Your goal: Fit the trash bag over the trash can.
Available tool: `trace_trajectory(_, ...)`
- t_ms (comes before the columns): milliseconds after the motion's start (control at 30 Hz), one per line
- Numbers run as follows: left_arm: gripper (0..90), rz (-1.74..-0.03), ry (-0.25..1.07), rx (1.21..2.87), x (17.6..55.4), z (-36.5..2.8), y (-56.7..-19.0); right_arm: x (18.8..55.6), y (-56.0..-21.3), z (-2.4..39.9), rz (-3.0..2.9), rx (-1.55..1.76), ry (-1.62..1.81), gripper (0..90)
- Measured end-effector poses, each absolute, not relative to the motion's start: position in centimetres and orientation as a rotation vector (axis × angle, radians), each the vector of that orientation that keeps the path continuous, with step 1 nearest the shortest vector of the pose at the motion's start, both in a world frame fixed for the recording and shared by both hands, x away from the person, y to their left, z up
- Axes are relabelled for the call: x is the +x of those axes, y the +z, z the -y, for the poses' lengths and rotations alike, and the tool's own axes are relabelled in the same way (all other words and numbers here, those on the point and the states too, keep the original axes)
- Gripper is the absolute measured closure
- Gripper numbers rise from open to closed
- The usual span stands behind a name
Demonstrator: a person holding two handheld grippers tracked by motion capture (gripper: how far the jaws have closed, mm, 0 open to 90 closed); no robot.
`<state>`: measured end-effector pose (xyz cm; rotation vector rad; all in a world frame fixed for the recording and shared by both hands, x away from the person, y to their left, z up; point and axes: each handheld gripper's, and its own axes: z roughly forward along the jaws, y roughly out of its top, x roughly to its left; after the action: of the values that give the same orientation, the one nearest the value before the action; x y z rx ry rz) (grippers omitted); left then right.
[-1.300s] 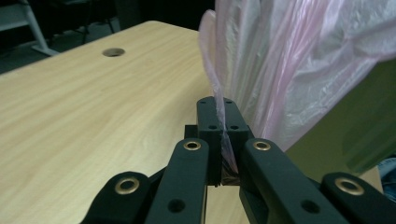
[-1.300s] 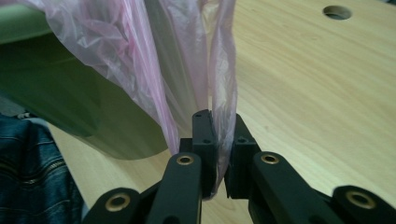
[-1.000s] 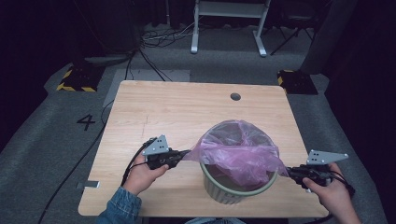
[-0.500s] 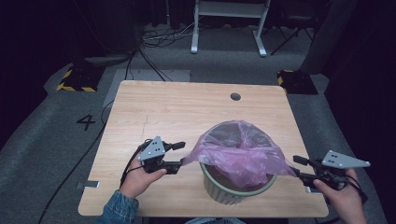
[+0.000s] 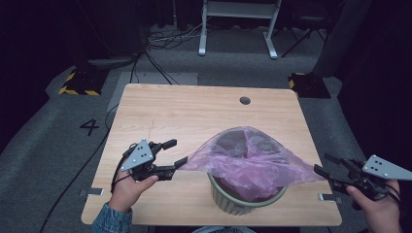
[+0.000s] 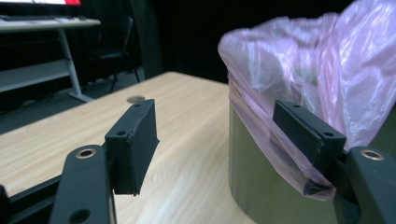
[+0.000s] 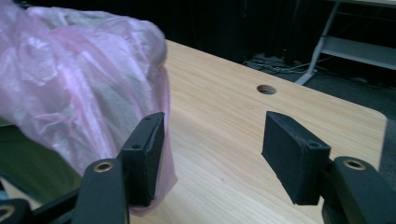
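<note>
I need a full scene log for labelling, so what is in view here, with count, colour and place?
bin: one, grey-green, near edge of the table
bag: one, pink plastic, lining the bin, edges spread sideways
table: one, light wood, centre
cable hole: one, dark, far side of the table
left gripper: one, black, jaws just opened, one pad touching the bag's edge
right gripper: one, black, jaws just opened, beside the bag's right edge
</note>
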<state>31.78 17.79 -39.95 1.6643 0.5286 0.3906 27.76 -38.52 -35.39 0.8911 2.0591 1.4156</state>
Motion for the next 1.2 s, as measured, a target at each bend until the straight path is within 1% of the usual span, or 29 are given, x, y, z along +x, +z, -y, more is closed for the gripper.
trace_trajectory(33, 35.2, -0.516, 0.369, 1.687, 31.7, -17.6, -40.0, 27.7, -35.4, 38.4, -2.076, 0.881, 1.416, 41.4)
trace_trajectory(133, 37.1, -0.477, 0.356, 1.764, 31.2, -16.9, -40.5, 27.8, -36.2, 37.7, -2.185, 0.847, 1.387, 44.2)
trace_trajectory(167, 44.0, -0.460, 0.342, 1.793, 31.0, -16.6, -40.8, 27.7, -36.6, 37.5, -2.229, 0.838, 1.364, 48.1)
trace_trajectory(200, 46.2, -0.453, 0.325, 1.807, 30.8, -16.3, -41.1, 27.7, -37.1, 37.2, -2.275, 0.826, 1.336, 50.6)
trace_trajectory(233, 46.1, -0.439, 0.311, 1.819, 30.7, -16.0, -41.4, 27.7, -37.6, 36.9, -2.318, 0.812, 1.309, 49.9)
trace_trajectory(300, 50.0, -0.423, 0.287, 1.846, 30.5, -15.5, -42.0, 27.6, -38.6, 36.3, -2.396, 0.789, 1.265, 50.1)
trace_trajectory(533, 50.1, -0.421, 0.239, 1.841, 30.2, -14.3, -44.1, 27.4, -41.6, 34.5, -2.560, 0.749, 1.252, 50.4)
trace_trajectory(800, 50.7, -0.385, 0.195, 1.860, 30.1, -12.2, -45.2, 27.8, -44.2, 32.0, -2.666, 0.739, 1.267, 50.6)
trace_trajectory(967, 57.2, -0.375, 0.193, 1.896, 30.0, -11.7, -45.7, 28.2, -44.7, 31.5, -2.691, 0.752, 1.236, 49.7)
trace_trajectory(1033, 58.9, -0.374, 0.197, 1.947, 30.0, -11.4, -46.3, 28.2, -44.7, 31.7, -2.686, 0.770, 1.246, 47.9)
trace_trajectory(1067, 61.0, -0.366, 0.203, 1.993, 30.1, -11.1, -46.8, 28.3, -44.8, 31.7, -2.683, 0.777, 1.258, 46.0)
trace_trajectory(1133, 62.3, -0.362, 0.218, 2.084, 30.1, -10.6, -47.8, 28.3, -44.8, 31.7, -2.675, 0.790, 1.277, 43.0)
trace_trajectory(1200, 62.2, -0.375, 0.180, 2.093, 30.4, -10.2, -48.6, 28.2, -44.8, 31.6, -2.678, 0.785, 1.285, 43.0)
